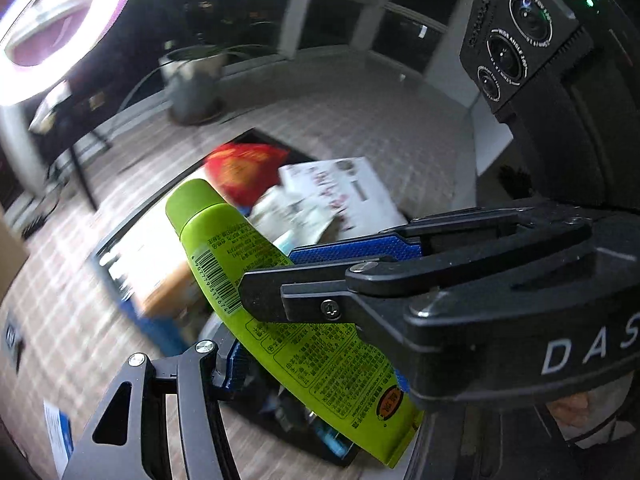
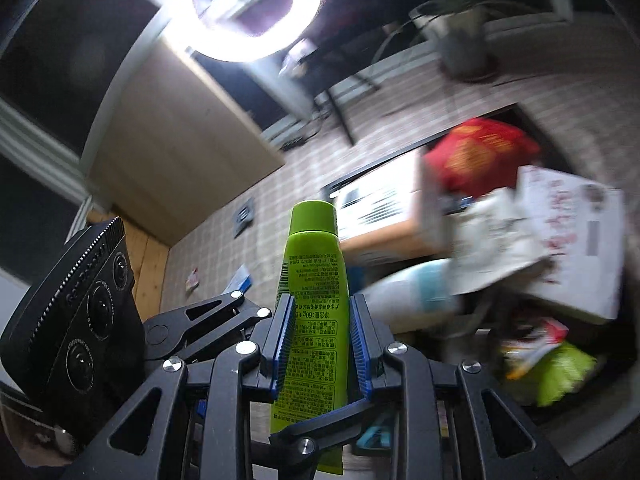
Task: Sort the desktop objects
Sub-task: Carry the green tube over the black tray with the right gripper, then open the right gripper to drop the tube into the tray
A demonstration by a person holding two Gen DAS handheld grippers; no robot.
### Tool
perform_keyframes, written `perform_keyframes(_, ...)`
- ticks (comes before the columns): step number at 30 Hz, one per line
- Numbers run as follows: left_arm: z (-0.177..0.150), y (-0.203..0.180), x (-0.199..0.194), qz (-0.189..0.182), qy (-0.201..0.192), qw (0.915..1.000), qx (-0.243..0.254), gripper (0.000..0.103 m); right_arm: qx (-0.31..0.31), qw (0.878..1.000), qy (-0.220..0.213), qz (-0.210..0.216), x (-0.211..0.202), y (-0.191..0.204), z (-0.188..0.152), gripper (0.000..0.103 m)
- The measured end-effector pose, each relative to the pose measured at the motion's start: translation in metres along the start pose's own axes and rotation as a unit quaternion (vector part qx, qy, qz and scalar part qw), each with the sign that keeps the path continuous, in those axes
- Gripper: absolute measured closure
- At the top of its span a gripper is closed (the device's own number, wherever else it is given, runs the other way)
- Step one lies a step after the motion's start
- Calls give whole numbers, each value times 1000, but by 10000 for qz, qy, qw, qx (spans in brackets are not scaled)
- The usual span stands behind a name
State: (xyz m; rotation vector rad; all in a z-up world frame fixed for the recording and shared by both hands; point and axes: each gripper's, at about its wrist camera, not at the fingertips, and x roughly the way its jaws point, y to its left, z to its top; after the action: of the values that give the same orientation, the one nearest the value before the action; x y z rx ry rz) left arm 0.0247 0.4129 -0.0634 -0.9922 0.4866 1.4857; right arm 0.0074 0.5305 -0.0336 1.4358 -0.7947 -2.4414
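Note:
A lime-green tube (image 2: pixel 316 280) with a green cap and a barcode is held up in the air, cap pointing away. My right gripper (image 2: pixel 322 308) is shut on it, its blue pads (image 2: pixel 282 336) pressing both flat faces at mid-length. In the left wrist view the same tube (image 1: pixel 240 248) runs diagonally. My left gripper (image 1: pixel 312 372) is shut on its wide crimped end, with a blue pad (image 1: pixel 234 368) at each edge. The right gripper (image 1: pixel 272 272) reaches in from the right, one black finger across the tube's front.
Below lies a black tray (image 1: pixel 280 144) piled with a red bag (image 2: pixel 480 152), a white printed box (image 2: pixel 572 236), a white and light-blue tube (image 2: pixel 408 292) and a cardboard box (image 2: pixel 384 240). A ring light (image 2: pixel 244 8) and a potted plant (image 1: pixel 196 84) stand beyond, over the checked surface (image 1: pixel 360 112).

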Motion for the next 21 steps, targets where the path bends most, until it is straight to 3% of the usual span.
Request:
perform_keyframes(11,44,-38,59,0,246,9990,364,41,514,9980,-234,-267,-31,-71,13,78)
perform_keyframes(17,48,-34,65,399,235,9981,404,41,458,9973,-121,-568,-21,-81,18,78)
perform_keyframes(21,42,-22,52,521,187,9979,344,41,440,9960,-210,-752,-22,-80,21,67)
